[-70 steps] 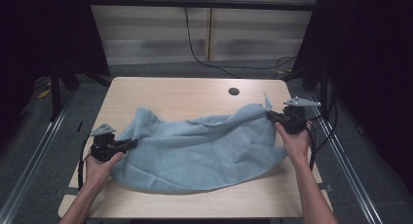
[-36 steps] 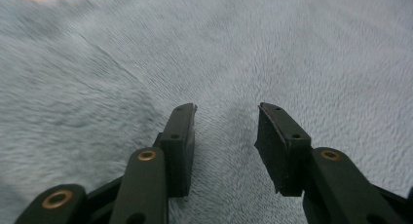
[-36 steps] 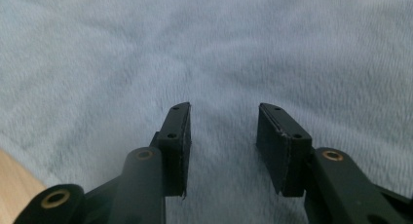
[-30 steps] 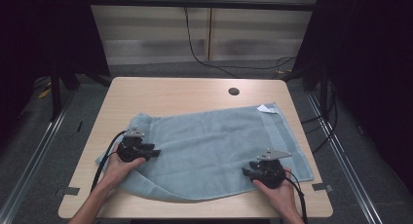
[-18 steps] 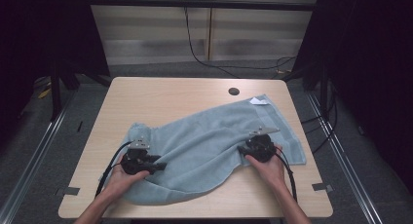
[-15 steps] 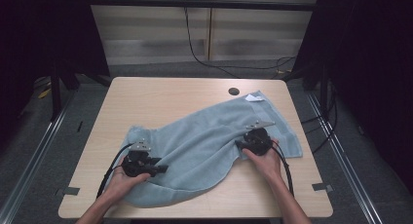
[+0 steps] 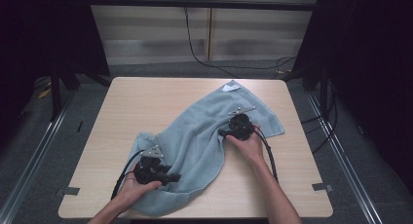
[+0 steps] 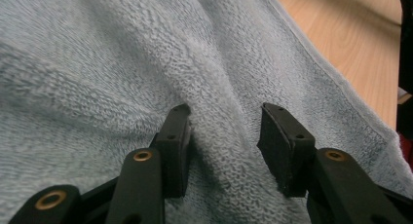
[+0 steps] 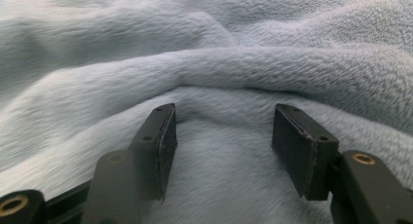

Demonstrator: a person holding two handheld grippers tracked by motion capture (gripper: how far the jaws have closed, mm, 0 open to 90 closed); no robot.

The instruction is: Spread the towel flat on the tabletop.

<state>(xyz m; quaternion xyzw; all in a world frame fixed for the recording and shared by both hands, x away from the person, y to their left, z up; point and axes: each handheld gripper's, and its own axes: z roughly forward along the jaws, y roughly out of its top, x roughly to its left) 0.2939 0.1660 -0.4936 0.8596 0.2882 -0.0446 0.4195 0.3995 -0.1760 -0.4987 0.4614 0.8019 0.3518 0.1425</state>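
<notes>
A pale blue towel (image 7: 204, 136) lies rumpled across the middle of the tabletop (image 7: 146, 102), running as a slanted band from near the far right corner, where a small white label (image 7: 231, 87) shows at its end, down to the near edge left of centre. The left hand-held gripper (image 7: 170, 177) sits low on the towel's near end, close to the near edge of the tabletop, held by the person's left hand (image 7: 131, 187). In the left gripper view its jaws stand apart with a raised ridge of towel (image 8: 219, 136) between them; one pad touches the cloth, the other stands clear, so it is released rather than clenched. The right hand-held gripper (image 7: 225, 133) rests on the towel's right side, right of the tabletop's centre, with the right hand (image 7: 248, 146) behind it. Its jaws have just been opening, and in the right gripper view they stand wide, a soft fold of towel (image 9: 224, 131) lying between them without being pinched.
</notes>
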